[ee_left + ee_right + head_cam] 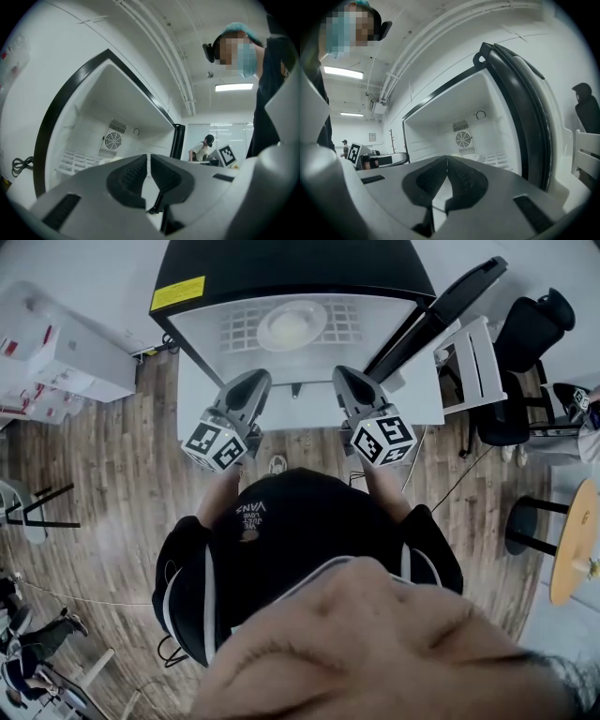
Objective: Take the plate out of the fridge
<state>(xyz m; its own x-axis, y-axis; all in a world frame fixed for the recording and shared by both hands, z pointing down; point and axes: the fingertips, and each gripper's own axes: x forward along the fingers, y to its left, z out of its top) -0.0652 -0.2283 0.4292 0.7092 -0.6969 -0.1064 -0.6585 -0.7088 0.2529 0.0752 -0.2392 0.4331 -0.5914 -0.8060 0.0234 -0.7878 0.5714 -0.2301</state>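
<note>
Head view shows the fridge [281, 273] open, with the plate [292, 324] at the middle of its wire shelf [234, 331]. Left gripper [253, 381] and right gripper [345, 378] hover at the shelf's front edge, their fingers [129, 178] pressed together and empty. This looks like the approach; next, the fingers need to open and reach the plate's rim.

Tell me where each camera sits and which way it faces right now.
Head view: on the person's head, steeply down onto the open fridge and plate; shows torso, left gripper, right gripper.
Left gripper view: rides the left gripper, looks along shut, empty jaws into the fridge; torso at right.
Right gripper view: same from the right gripper, jaws shut; torso at left.
Shared: both gripper views show the back-wall fan.
</note>
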